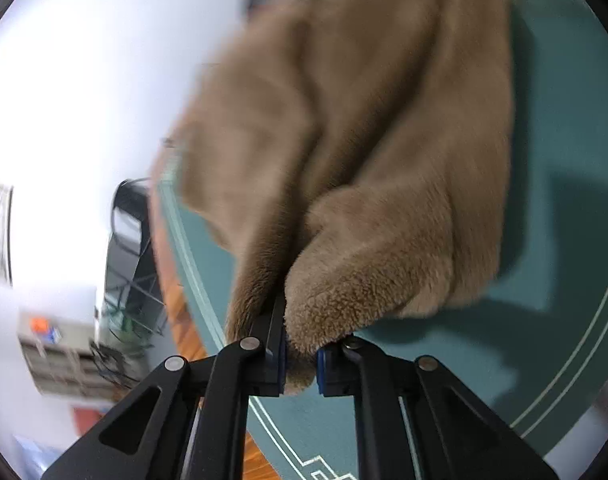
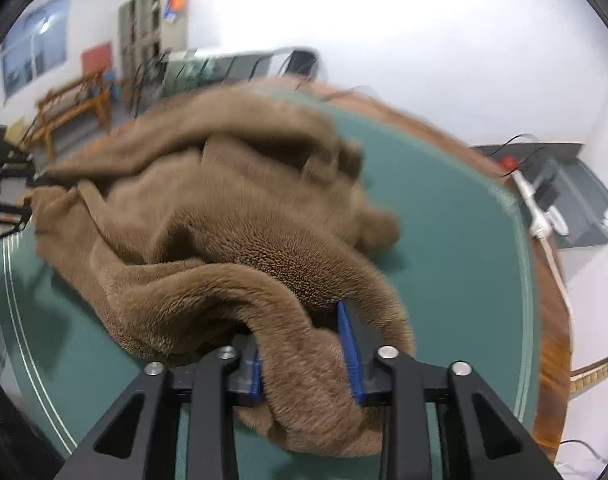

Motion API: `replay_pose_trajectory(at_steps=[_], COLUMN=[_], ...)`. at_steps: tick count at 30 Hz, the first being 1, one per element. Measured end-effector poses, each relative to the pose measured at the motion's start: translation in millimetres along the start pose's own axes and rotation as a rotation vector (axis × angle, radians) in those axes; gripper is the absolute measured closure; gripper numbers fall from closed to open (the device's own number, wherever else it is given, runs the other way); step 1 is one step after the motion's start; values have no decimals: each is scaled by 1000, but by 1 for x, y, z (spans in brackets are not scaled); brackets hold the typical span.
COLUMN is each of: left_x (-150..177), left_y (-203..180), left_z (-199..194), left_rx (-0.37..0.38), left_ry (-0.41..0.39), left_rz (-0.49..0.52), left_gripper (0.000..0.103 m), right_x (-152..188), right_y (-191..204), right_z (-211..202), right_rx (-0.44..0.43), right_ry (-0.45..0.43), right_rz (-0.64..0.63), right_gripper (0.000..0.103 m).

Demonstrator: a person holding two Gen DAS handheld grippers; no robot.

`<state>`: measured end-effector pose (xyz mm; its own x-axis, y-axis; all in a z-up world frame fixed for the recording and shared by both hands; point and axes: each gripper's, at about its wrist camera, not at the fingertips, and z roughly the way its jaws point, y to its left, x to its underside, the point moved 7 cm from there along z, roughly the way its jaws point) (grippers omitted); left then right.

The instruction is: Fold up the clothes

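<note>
A brown fleece garment (image 2: 232,216) lies heaped and rumpled on the green worktop (image 2: 456,240), which is edged with pale lines and a wooden rim. In the right wrist view the right gripper (image 2: 306,354) has its blue-padded fingers (image 2: 349,354) set narrowly around a thick roll of the fleece at the near edge of the heap; the cloth bulges out above and below the pads. The rest of the garment spreads away from it toward the far side of the worktop, blurred in places. In the left wrist view the left gripper (image 1: 300,364) pinches a fold of the same garment (image 1: 364,128) between its fingers (image 1: 278,356), which stand close together with the pile squeezed between them. From that grip the fabric rises and fans out over the green worktop (image 1: 564,168), its far part blurred. White walls and shelving show beyond the worktop edge.
</note>
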<state>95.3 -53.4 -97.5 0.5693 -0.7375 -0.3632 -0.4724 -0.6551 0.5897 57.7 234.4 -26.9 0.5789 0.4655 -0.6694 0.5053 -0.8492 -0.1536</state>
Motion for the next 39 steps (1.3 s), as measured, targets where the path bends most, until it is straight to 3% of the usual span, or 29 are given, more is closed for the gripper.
replay_pose_trajectory(at_steps=[6, 11, 15, 22, 28, 34, 39], left_x=[-45, -73, -88, -121, -130, -114, -110], left_y=[106, 157, 180, 212, 234, 232, 225], left_z=[-80, -152, -198, -285, -362, -404, -407], left_rx=[-22, 5, 31, 22, -7, -28, -22], left_ry=[-241, -447, -590, -826, -1012, -1086, -1087], left_rz=[-424, -673, -791, -858, -893, -931, -927], left_gripper=[92, 92, 93, 93, 93, 93, 93], right_x=[-54, -95, -116, -153, -179, -180, -174], right_y=[-37, -53, -57, -83, -88, -67, -45], right_z=[-59, -117, -155, -227, -323, -395, -414], right_rx=[101, 149, 168, 240, 319, 392, 436], right_ry=[-223, -402, -513, -714, -930, -1085, -1127], right_rz=[92, 130, 146, 182, 179, 125, 82], right_gripper=[85, 88, 90, 90, 90, 90, 90])
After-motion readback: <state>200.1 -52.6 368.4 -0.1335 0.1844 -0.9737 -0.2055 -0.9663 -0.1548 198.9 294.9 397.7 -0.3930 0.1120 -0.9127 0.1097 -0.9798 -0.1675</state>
